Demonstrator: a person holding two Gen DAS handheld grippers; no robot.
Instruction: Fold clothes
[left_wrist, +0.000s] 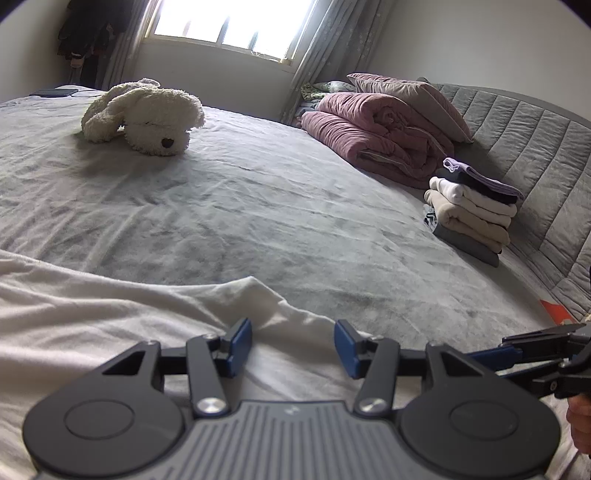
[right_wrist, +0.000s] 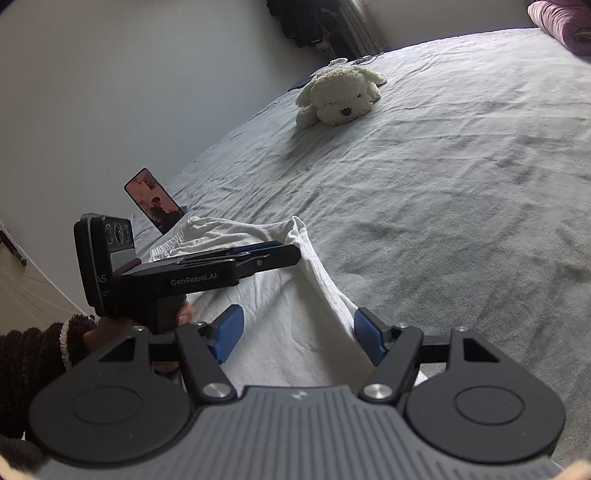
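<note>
A white garment (left_wrist: 110, 314) lies spread and wrinkled on the near part of the grey bed; a raised fold of it (right_wrist: 295, 229) points toward the bed's middle. My left gripper (left_wrist: 293, 347) is open just above the cloth, its blue pads on either side of a crease, with nothing between them. My right gripper (right_wrist: 299, 336) is also open, low over the same garment (right_wrist: 291, 306) near its right edge. In the right wrist view the left gripper (right_wrist: 284, 251) shows side-on, held by a hand in a dark fuzzy sleeve (right_wrist: 33, 354). The right gripper (left_wrist: 493, 356) enters the left wrist view at the right edge.
A white plush dog (left_wrist: 147, 118) lies far back on the grey sheet (left_wrist: 277, 206). Pink quilt (left_wrist: 373, 140), pillow (left_wrist: 410, 99) and a stack of folded clothes (left_wrist: 472, 210) sit by the padded headboard (left_wrist: 535, 147). A phone (right_wrist: 153, 201) leans at the bed's left edge.
</note>
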